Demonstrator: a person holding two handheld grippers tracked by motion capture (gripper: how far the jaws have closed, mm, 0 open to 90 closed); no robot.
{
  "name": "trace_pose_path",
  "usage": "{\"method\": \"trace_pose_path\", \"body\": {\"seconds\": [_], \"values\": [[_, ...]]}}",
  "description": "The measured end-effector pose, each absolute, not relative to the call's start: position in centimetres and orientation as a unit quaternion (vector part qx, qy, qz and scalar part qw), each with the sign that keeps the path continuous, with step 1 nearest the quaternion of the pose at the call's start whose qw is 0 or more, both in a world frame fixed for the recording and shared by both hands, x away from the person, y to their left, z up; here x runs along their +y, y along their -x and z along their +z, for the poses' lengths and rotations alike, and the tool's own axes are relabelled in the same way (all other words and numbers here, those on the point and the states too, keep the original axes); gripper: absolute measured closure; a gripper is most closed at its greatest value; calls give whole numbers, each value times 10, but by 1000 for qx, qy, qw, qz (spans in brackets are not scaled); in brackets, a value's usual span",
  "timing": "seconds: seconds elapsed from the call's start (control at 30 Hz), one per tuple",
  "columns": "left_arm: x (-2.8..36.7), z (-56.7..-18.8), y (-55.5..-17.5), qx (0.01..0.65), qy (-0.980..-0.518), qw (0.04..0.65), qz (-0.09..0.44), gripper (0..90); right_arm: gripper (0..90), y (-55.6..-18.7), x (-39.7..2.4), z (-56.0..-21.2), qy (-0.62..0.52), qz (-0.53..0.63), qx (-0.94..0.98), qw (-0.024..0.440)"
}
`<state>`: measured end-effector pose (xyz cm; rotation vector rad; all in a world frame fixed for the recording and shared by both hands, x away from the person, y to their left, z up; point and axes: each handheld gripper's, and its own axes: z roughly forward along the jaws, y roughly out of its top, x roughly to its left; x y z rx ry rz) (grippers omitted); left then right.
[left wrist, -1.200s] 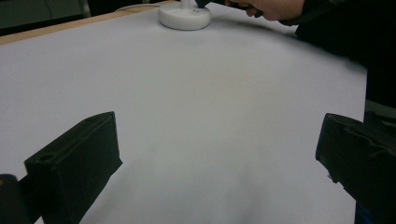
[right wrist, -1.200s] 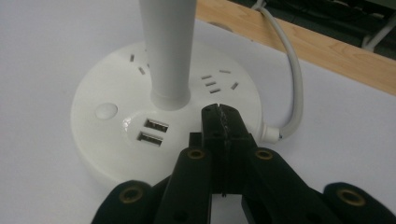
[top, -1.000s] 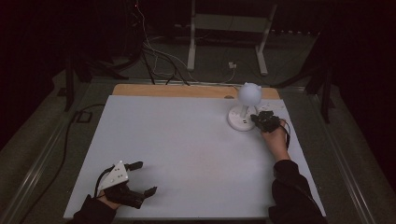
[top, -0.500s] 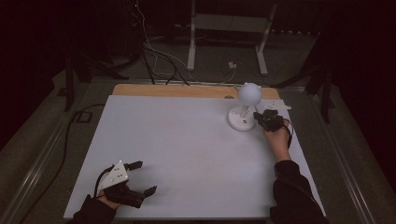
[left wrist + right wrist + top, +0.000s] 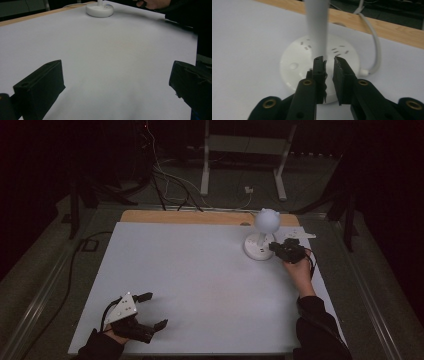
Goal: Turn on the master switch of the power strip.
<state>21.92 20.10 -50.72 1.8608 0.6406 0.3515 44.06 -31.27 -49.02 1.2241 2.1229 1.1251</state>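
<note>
Overhead, I see one white lamp (image 5: 261, 236) at the table's (image 5: 200, 285) far right, my right gripper (image 5: 280, 250) at its base, my left gripper (image 5: 150, 312) wide open and empty near the front-left edge. My left gripper view cuts the lamp to its base. My right gripper view shows jaws just parting, narrowly, at the stem, nothing gripped.

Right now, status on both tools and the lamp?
Right tool over round white lamp base, jaws just opened slightly, nothing gripped. Left tool open, idle, near table edge. Nothing in the way.
</note>
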Motion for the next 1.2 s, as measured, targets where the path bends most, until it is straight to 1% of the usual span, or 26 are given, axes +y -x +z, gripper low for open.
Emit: {"method": "trace_pose_path", "body": {"seconds": [0.1,0.13,0.23,0.3,0.33,0.5,0.57,0.77,1.2], "values": [[201,-507,-219,269,-783,541,148,3,636,-438,-311,-489,-446,410,765,219],[201,-507,-219,269,-783,541,148,3,566,-438,-310,-488,-448,410,764,219],[201,-507,-219,270,-783,541,147,3,431,-436,-309,-488,-450,411,763,216],[201,-507,-219,269,-783,541,148,3,360,-435,-309,-488,-452,412,762,212],[201,-507,-219,269,-784,540,148,3,279,-435,-309,-488,-455,411,762,208],[200,-507,-219,269,-784,539,147,3,23,-435,-304,-487,-460,403,770,182],[200,-507,-219,269,-784,539,147,3,0,-433,-303,-484,-453,409,773,173],[200,-507,-219,268,-785,539,148,3,0,-426,-301,-477,-437,416,780,168],[201,-506,-219,266,-783,542,148,3,0,-397,-290,-471,-407,414,797,165]]}}
